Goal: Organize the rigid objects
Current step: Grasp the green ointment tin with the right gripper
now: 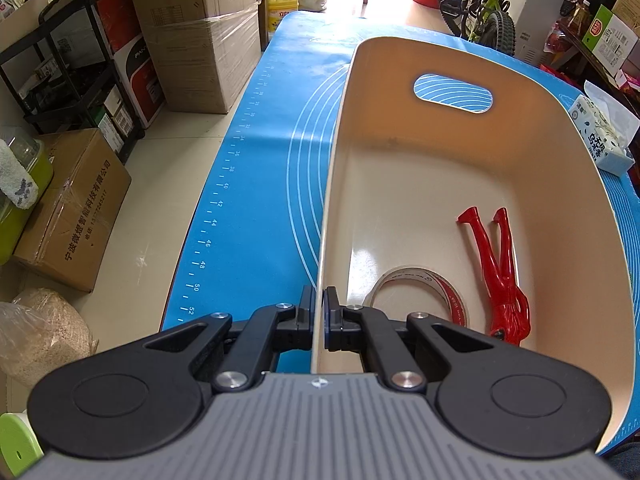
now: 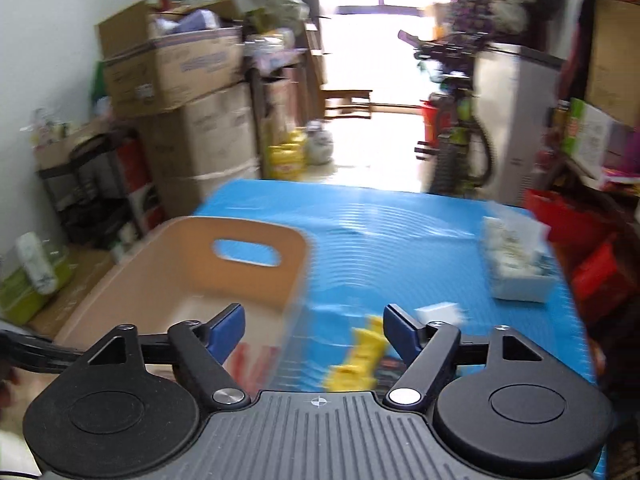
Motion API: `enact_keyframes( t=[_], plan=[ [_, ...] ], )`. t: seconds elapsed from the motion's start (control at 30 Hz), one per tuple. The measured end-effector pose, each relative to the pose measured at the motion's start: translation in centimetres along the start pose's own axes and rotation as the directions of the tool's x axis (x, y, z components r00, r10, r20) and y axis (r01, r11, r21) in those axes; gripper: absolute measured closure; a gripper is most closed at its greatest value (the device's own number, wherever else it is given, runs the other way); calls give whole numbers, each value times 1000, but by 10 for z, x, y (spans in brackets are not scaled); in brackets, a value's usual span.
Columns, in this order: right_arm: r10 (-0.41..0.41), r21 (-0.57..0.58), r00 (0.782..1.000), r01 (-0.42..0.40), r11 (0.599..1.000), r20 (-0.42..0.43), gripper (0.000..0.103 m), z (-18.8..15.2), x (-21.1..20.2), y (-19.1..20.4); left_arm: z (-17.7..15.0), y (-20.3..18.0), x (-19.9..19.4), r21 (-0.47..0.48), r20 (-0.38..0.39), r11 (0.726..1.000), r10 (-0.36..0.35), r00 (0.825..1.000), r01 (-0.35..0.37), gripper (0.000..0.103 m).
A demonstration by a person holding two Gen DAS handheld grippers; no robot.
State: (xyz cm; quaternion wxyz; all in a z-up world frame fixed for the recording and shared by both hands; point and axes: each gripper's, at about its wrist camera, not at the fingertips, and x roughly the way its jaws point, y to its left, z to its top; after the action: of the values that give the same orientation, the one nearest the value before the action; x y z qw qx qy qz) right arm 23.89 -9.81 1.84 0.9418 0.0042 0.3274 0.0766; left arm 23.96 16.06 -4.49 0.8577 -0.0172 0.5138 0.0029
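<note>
My left gripper (image 1: 319, 300) pinches the bin (image 1: 400, 184) wall; only there I see tape (image 1: 420, 292). My right gripper (image 2: 314, 328) is spread, view blurred.

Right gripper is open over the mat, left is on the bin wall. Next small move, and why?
Probably lower the right gripper onto the yellow object and close. It lies on the blue mat outside the beige bin, just below the open jaws, while the left gripper clamps the bin's wall. The tape roll and red tool are already inside.
</note>
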Motion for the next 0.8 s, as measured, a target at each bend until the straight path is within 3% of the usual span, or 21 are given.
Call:
enact_keyframes(
  t=[0.2,0.37,0.6,0.8],
  plan=[
    [-132,32,990,134,991,-54,23,-18,15,-58,0,0,0,0,0,1000,0,1000,0,97],
    [-163,83,975,177,981,-148,23,-40,36,-93,0,0,0,0,0,1000,1,1000,-1,97],
    [-189,84,944,218,972,-271,22,-72,72,-106,0,1,-1,1,-1,1000,1,1000,-1,97],
    [-218,70,928,250,966,-303,23,-93,86,-105,0,0,-1,1,-1,1000,2,1000,-2,97]
  ],
)
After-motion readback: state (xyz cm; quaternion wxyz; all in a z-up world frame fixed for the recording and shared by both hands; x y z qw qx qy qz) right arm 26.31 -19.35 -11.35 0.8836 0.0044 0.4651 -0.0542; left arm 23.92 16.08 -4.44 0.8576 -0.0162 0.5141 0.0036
